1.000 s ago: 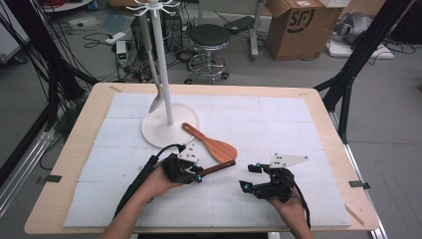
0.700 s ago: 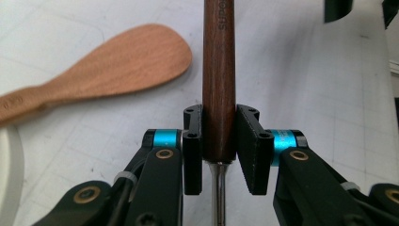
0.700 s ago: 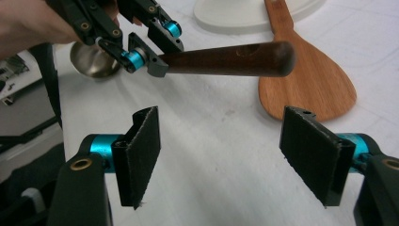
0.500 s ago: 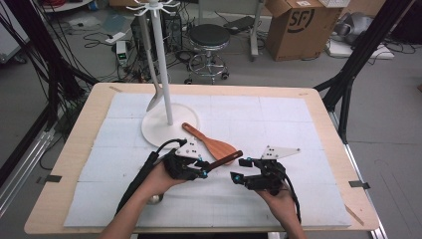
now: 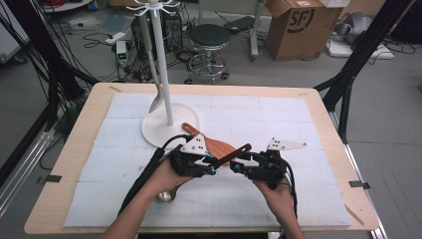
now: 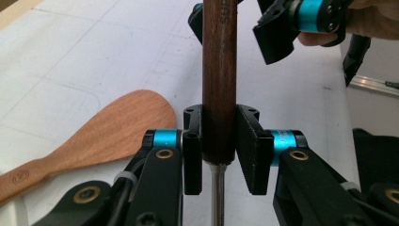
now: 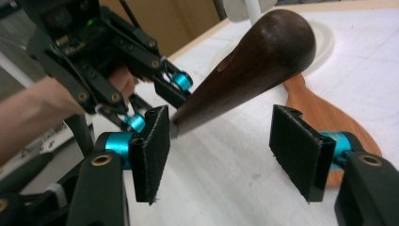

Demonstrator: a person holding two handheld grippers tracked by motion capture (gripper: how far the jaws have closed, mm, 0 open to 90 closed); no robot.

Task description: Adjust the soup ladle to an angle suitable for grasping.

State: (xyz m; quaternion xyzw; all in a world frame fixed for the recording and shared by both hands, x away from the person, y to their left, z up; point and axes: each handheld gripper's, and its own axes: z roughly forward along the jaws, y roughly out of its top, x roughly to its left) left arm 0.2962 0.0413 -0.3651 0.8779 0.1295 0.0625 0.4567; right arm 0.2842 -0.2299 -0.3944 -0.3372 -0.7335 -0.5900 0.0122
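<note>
My right tool has slid in across the tabletop toward my left over the last second, and its spread jaws now flank the free end of the dark wooden handle. My left tool pinches that handle near its lower end, where the wood meets a thin metal shank; in the left gripper view the handle stands straight up between the closed pads, and the right tool waits open beyond it. In the right gripper view the rounded butt of the handle pokes up between my open jaws, nearer the left pad than the right one, neither touching it. The metal bowl of the utensil seems to rest on the white mat under my left wrist, though my hand hides most of it. A paler wooden spatula lies flat behind both tools, beside the white hanging stand. To take the hand-over cleanly, I judge I should first centre the handle between the pads, reach further down past the tapering butt, close squarely on the thicker wood, and only then loosen the left grip.
</note>
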